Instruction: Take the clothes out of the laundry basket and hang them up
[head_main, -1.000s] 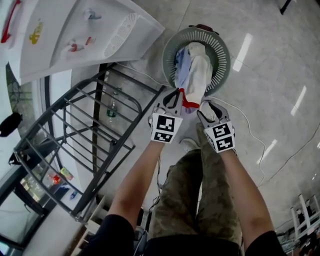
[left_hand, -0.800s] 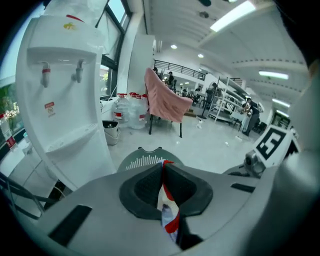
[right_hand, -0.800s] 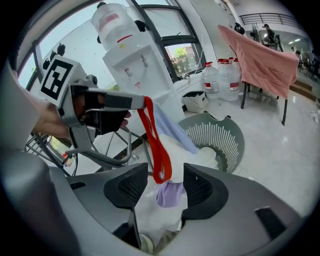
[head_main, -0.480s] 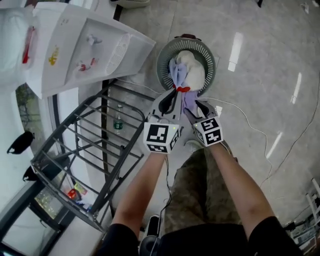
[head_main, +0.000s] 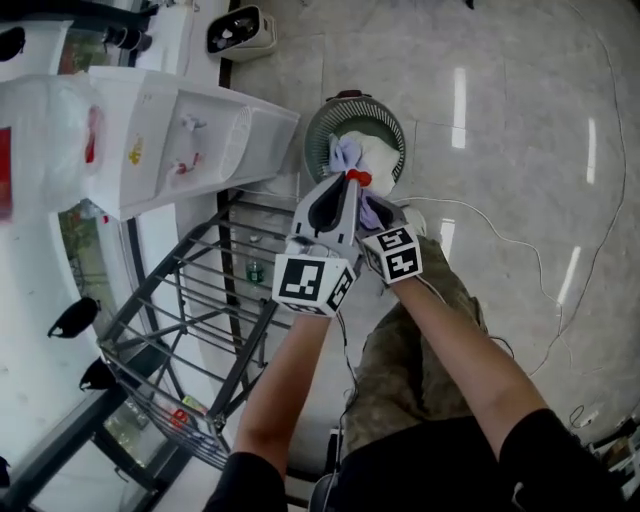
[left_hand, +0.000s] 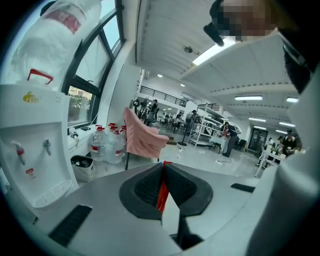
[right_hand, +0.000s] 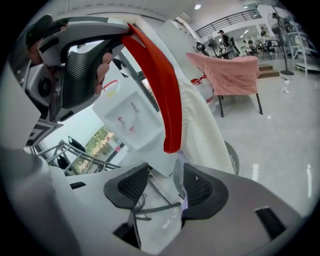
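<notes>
**A:** In the head view, where is the white garment (head_main: 378, 155) found?

**B:** It is hung from the left gripper (head_main: 347, 190) by its red strap (head_main: 358, 178). Its lower part appears to be trailed into the laundry basket (head_main: 313, 135), beside a lilac cloth (head_main: 345, 155). The right gripper (head_main: 372, 215) is held just beside the left.

**A:** And in the left gripper view?

**B:** The jaws are clamped on the red strap (left_hand: 161, 192) alone. So thin a hold could be slipped by the garment's weight.

**A:** The right gripper view?

**B:** The jaws are spread and nothing is pinched; the red strap (right_hand: 162, 90) is seen above them. If the lilac cloth is dragged along, it may be dropped before the drying rack (head_main: 190, 320) is reached.
</notes>
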